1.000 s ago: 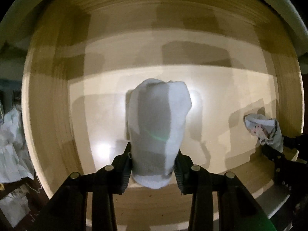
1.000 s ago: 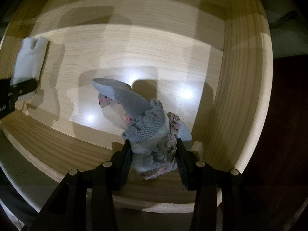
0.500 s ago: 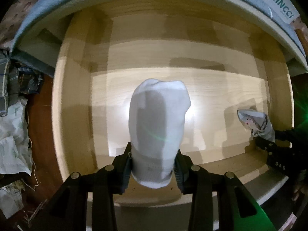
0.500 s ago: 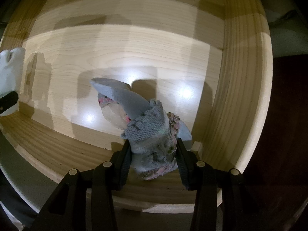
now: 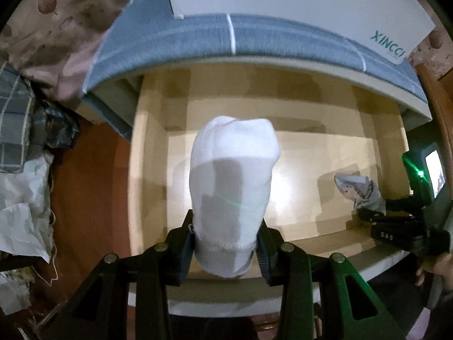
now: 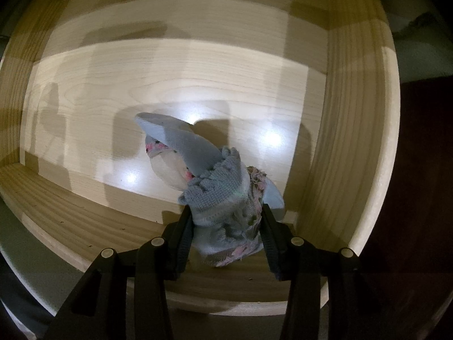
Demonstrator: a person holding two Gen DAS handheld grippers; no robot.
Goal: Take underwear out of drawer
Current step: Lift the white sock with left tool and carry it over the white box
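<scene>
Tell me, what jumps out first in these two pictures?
A bright white bundle of cloth fills the middle of the left view, pinched by the left gripper above a pale wooden drawer. In the right view, the right gripper clamps a grey-blue knitted bundle with pink flecks, low inside the drawer near its right wall. Beyond the drawer lies a blue-grey mattress edge.

Blue-grey mattress edge (image 5: 226, 45) under a white box (image 5: 297, 0); crumpled plastic bags (image 5: 22, 204) on the reddish floor (image 5: 90, 198)
</scene>
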